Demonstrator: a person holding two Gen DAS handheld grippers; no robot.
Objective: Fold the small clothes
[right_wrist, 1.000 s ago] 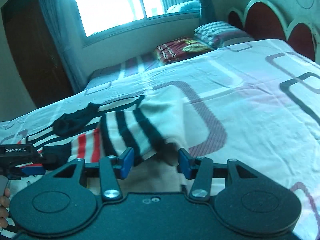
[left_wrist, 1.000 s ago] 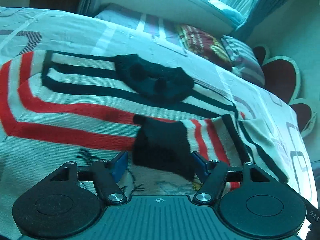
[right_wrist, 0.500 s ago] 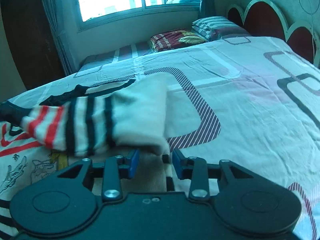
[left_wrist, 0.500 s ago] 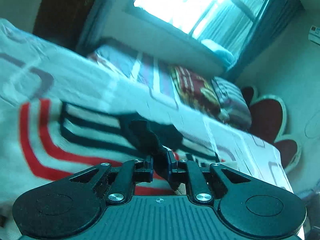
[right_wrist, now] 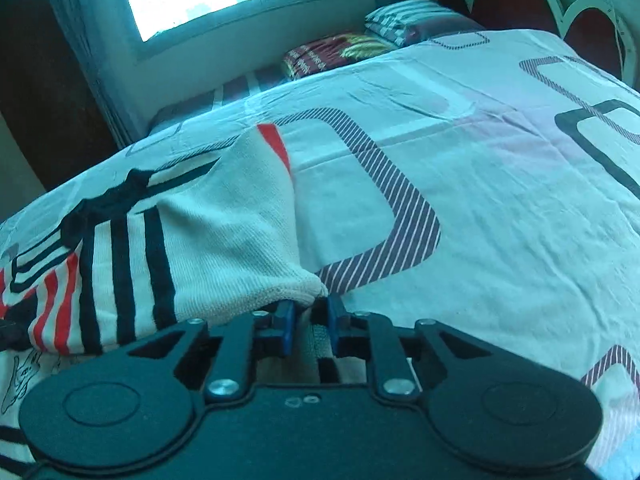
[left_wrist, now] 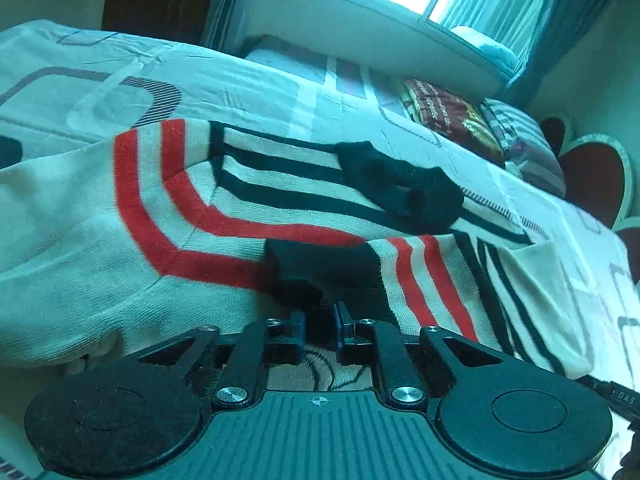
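Observation:
A small cream knit sweater (left_wrist: 132, 280) with red and black stripes and a black collar (left_wrist: 400, 184) lies on the bed. One sleeve is folded across its front. My left gripper (left_wrist: 320, 326) is shut on the sleeve's black cuff (left_wrist: 320, 268). In the right wrist view the same sweater (right_wrist: 224, 248) lies at the left, and my right gripper (right_wrist: 310, 320) is shut on its cream folded corner (right_wrist: 308, 292).
The bed sheet (right_wrist: 480, 200) with rounded-square patterns stretches to the right. Folded blankets and a pillow (right_wrist: 340, 54) sit at the far end under the window. A scalloped red headboard (right_wrist: 520, 4) stands at the far right.
Both grippers closed from open onto the sweater. The left one lifted the cuff and has come back down over the sweater's front. The right one carried the folded sleeve edge across.

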